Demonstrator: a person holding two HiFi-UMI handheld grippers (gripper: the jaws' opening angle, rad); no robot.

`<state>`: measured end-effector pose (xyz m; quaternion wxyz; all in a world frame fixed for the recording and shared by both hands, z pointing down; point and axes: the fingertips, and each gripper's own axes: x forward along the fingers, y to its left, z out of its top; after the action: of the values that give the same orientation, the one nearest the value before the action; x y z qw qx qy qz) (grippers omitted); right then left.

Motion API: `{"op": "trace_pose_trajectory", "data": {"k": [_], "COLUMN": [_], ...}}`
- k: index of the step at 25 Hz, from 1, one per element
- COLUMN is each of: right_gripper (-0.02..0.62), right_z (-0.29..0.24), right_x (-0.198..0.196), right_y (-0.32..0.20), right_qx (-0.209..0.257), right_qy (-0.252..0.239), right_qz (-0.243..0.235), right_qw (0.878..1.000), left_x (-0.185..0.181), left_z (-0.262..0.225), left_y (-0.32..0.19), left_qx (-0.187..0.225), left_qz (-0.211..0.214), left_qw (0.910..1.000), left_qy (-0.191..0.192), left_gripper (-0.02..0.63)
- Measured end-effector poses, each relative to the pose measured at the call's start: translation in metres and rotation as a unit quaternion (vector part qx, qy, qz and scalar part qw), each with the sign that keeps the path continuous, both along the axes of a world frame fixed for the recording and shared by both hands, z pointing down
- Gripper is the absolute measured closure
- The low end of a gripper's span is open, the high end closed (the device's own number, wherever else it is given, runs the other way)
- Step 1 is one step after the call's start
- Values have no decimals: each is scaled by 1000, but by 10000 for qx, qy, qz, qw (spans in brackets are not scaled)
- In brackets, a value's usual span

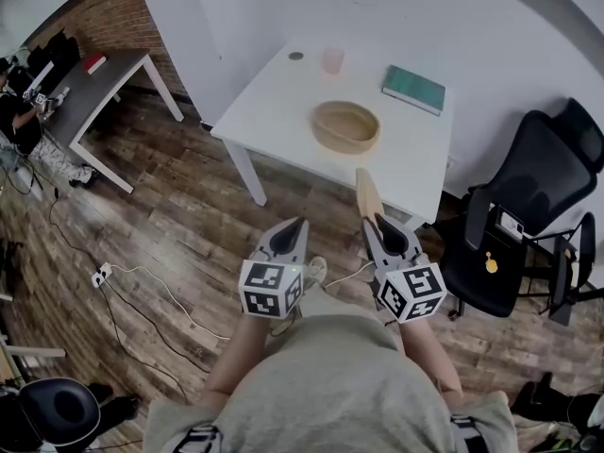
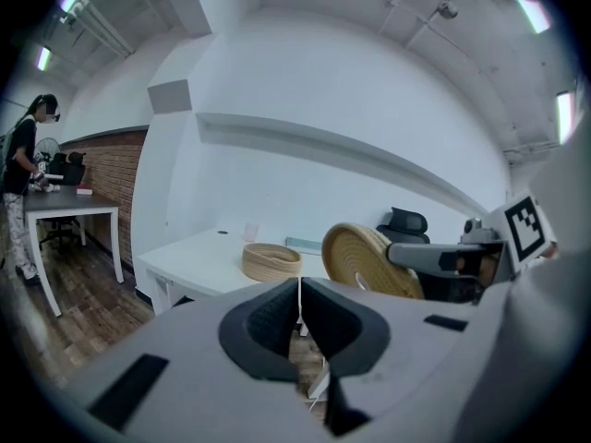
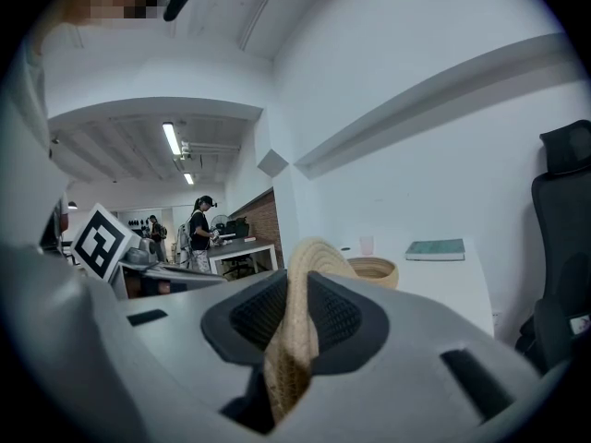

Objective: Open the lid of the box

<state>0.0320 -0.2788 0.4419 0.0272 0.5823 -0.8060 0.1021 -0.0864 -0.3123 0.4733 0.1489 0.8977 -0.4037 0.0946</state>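
Note:
A round woven box (image 1: 346, 126) stands open on the white table (image 1: 274, 102), also seen in the left gripper view (image 2: 271, 260) and the right gripper view (image 3: 374, 269). Its woven lid (image 1: 368, 196) is off the box, held on edge in front of the table's near side. My right gripper (image 1: 382, 223) is shut on the lid's rim (image 3: 300, 330), whose coiled disc face shows in the left gripper view (image 2: 365, 258). My left gripper (image 1: 298, 225) hangs beside it over the floor, jaws shut with nothing between them (image 2: 299, 289).
A green book (image 1: 413, 89) and a pink cup (image 1: 332, 59) lie at the table's far side. A black office chair (image 1: 528, 206) stands to the right. A grey desk (image 1: 94, 92) with a person beside it is far left. Cables (image 1: 104, 274) run over the wooden floor.

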Motion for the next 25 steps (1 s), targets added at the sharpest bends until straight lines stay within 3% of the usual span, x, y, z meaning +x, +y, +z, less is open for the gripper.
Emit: {"op": "trace_pose_trajectory", "data": {"k": [25], "right_gripper": [525], "right_z": [-2], "right_x": [4], "right_y": [-8], "right_qx": [44], "right_qy": [51], "right_qz": [24], "right_qw": [10000], "left_x": [3], "left_z": [-1], "left_y": [-8], "left_qx": [-96], "left_qz": [42], "left_qw": [9999], "left_qy": [37], "left_gripper": [597]}}
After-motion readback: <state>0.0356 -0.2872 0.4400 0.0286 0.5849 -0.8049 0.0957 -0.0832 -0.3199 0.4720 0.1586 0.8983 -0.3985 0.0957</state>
